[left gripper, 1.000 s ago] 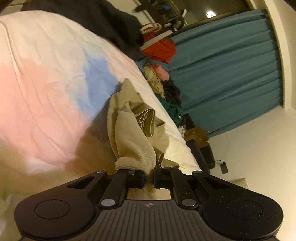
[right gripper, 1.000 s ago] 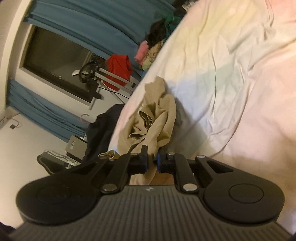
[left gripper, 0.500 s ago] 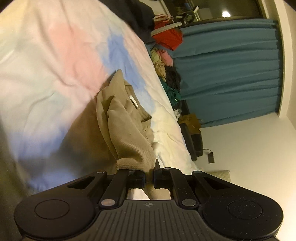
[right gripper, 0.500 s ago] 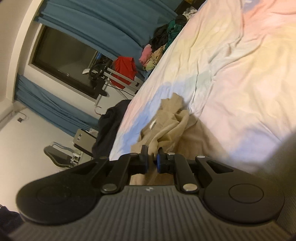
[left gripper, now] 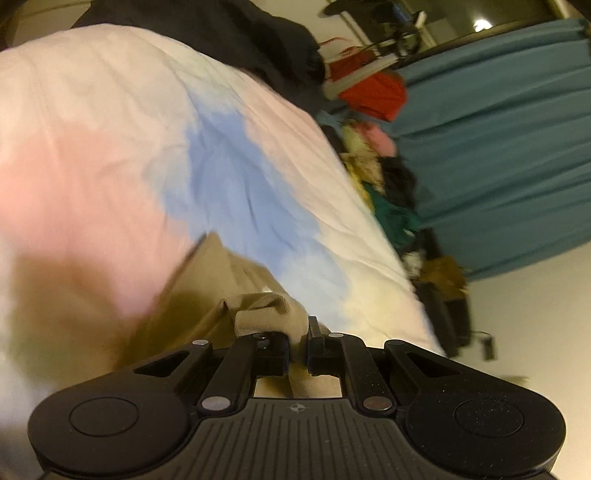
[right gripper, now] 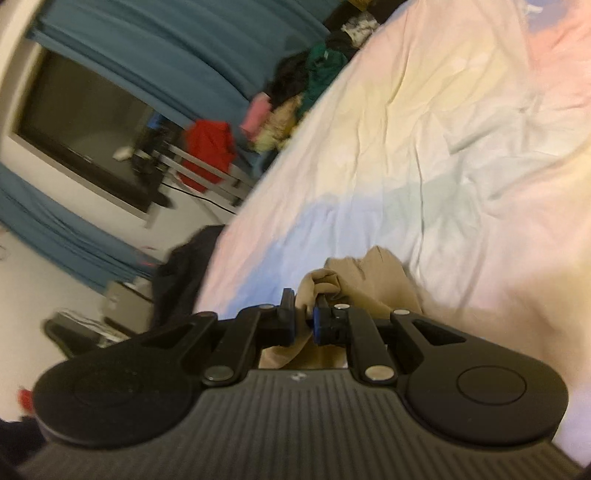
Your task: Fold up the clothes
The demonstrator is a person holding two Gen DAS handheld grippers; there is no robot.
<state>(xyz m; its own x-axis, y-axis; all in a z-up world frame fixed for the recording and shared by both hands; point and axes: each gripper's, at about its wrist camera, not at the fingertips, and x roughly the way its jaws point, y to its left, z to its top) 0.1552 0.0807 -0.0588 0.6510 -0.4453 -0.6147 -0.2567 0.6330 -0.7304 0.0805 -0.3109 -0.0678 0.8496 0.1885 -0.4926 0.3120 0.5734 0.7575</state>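
Left tongs [left gripper: 298,345] and right tongs [right gripper: 304,319] each pinch the tan garment [left gripper: 221,291] over the bed [left gripper: 110,147].

A home bedroom: a bed under a pastel sheet [right gripper: 461,140], teal curtains [left gripper: 498,147], and heaped clothes [left gripper: 384,184] (some hung on a rack).

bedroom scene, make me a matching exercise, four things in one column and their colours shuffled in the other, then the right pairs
Things:
1. garment pinched by the left gripper and the right gripper
2. curtain
3. cloth draped on the metal rack
4. clothing heaped on the bed's far corner

Colours:
A. red
B. black
C. tan
D. teal

Pairs:
1-C: garment
2-D: curtain
3-A: cloth on the rack
4-B: clothing on the bed
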